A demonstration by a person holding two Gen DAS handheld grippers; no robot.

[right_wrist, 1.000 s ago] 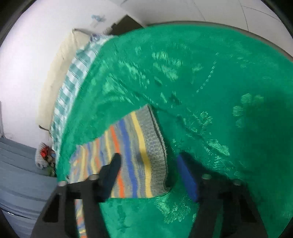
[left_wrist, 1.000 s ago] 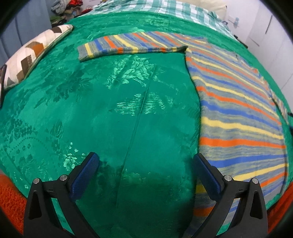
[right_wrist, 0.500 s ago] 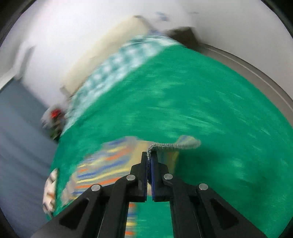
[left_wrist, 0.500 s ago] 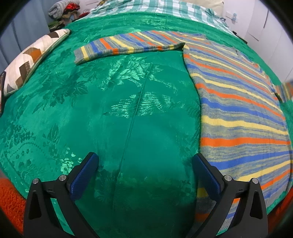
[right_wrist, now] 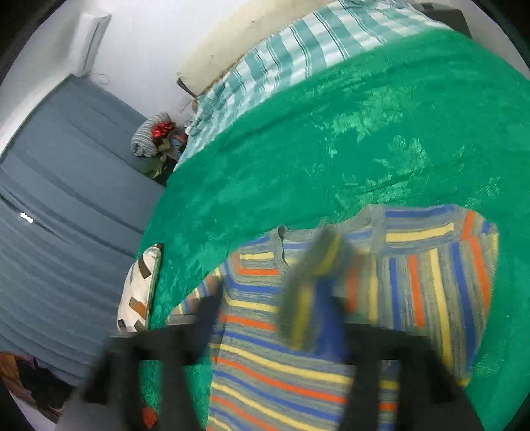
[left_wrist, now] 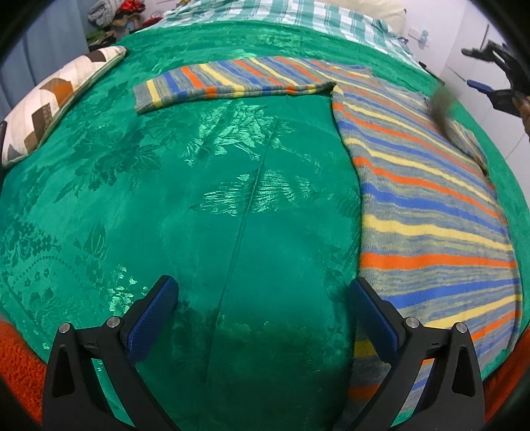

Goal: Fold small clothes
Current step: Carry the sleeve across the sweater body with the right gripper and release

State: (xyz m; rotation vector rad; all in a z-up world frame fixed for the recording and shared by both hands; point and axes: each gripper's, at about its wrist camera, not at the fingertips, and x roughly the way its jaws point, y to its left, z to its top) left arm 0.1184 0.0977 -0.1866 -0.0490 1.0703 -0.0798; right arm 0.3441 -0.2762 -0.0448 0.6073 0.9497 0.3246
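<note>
A striped knit sweater [left_wrist: 424, 205] lies flat on the green bedspread [left_wrist: 198, 185], its left sleeve [left_wrist: 232, 83] stretched out sideways. My left gripper [left_wrist: 261, 288] hovers open over bare bedspread just left of the sweater's hem, holding nothing. My right gripper [right_wrist: 278, 318], blurred by motion, is above the sweater's chest [right_wrist: 414, 275], and its jaws are opening. The right sleeve's cuff [right_wrist: 311, 291] hangs blurred between them, folded in over the body and free of the pads. In the left wrist view the right gripper [left_wrist: 493, 89] shows at the far right above the blurred cuff [left_wrist: 442, 109].
A patterned pillow [left_wrist: 56, 99] rests at the bedspread's left edge. A checked sheet [left_wrist: 298, 13] covers the head of the bed. A pile of clothes [right_wrist: 155, 139] sits beside the bed by a blue curtain. An orange blanket [left_wrist: 16, 358] borders the near edge.
The right gripper shut on the right sleeve's cuff, swung it up and across over the sweater's body, and now its jaws have spread apart. The left gripper stayed put.
</note>
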